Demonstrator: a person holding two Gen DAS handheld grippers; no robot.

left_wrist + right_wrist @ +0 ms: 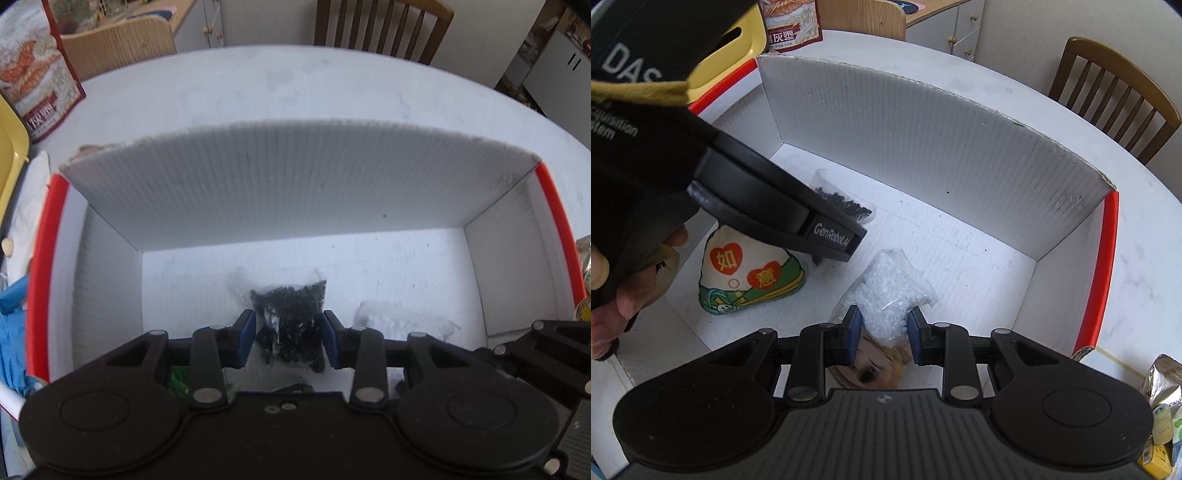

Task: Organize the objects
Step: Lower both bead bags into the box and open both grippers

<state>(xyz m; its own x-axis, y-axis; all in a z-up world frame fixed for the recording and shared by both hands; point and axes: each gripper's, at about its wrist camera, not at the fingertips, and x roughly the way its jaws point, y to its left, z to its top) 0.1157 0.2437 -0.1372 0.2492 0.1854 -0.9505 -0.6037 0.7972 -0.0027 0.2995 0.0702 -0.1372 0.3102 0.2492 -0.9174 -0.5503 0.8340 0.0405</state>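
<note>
White corrugated walls of the box (295, 192) fill both my views, with the round tabletop (295, 88) beyond. Nearest, my left claw (288, 339) is clamped on the bag of black pellets (291, 317) low over the box floor; my right claw (884, 332) pinches the bag of clear pellets (886, 280). I judge both bags light, slack and slippery, apt to sag, so a grip on the bunched film suits. Farther left lies the soft printed pouch (750, 273).
</note>
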